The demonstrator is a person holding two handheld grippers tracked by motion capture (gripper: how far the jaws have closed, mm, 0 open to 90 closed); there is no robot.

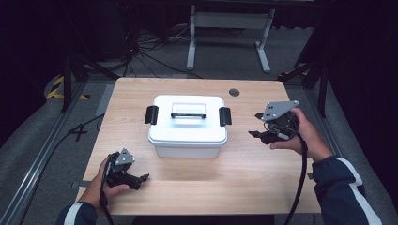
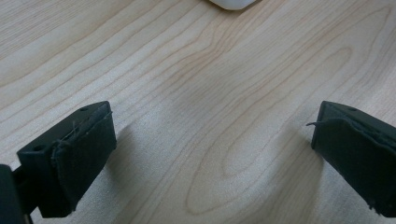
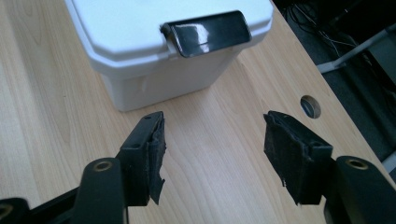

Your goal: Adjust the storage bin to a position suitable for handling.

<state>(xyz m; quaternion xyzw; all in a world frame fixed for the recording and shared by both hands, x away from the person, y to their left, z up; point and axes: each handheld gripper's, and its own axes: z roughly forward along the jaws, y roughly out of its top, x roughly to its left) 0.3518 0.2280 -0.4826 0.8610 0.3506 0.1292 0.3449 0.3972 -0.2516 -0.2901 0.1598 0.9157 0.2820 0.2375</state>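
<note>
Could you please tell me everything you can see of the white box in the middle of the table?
The white box looks like smooth plastic, rectangular with rounded corners. Its lid is on, with a handle lying flat in a recess on top. A glossy black latch sits folded down at one end and another latch at the other. It stands upright and level on the wooden table, near the middle. Nothing else touches it; both grippers are apart from it.

A light wooden table (image 1: 197,187) stands on grey floor (image 1: 28,140), white frame legs (image 1: 225,33) and cables (image 1: 150,51) behind.
</note>
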